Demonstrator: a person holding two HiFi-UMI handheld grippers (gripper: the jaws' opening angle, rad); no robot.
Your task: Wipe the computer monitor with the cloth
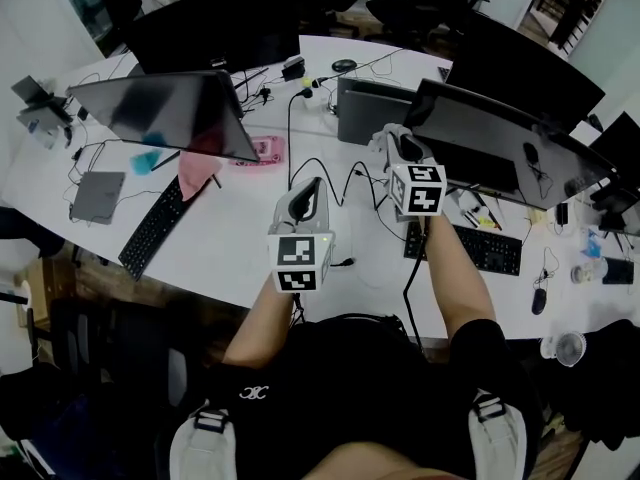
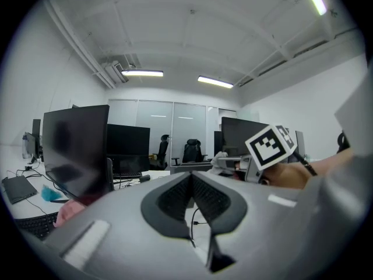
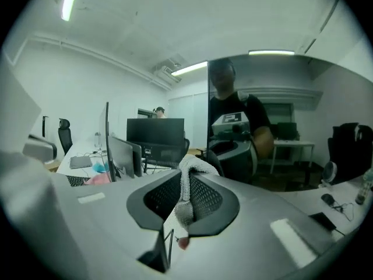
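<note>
Right tool [image 3: 185,177]: jaws clamped on the cloth [image 3: 187,186], a pale grey-white towelling piece that runs up between the jaws and folds over their tips. In the head view this tool [image 1: 398,142] is held up at the left edge of the dark computer monitor [image 1: 505,140] on the right side of the worktop [image 1: 235,243], with the cloth [image 1: 384,137] bunched at its front. In the right gripper view the monitor [image 3: 274,127] fills the right half, and its glossy screen reflects the person and the tool. Whether cloth and screen touch cannot be told.

Left tool [image 2: 191,181]: jaws together at the tips, nothing between them. It [image 1: 307,192] hangs above bare worktop, left of the right tool and well apart from the monitor.

Also noted: a second monitor [image 1: 172,114] at left, tilted, with a pink cloth [image 1: 198,171] and a black keyboard [image 1: 153,228] below it.
</note>
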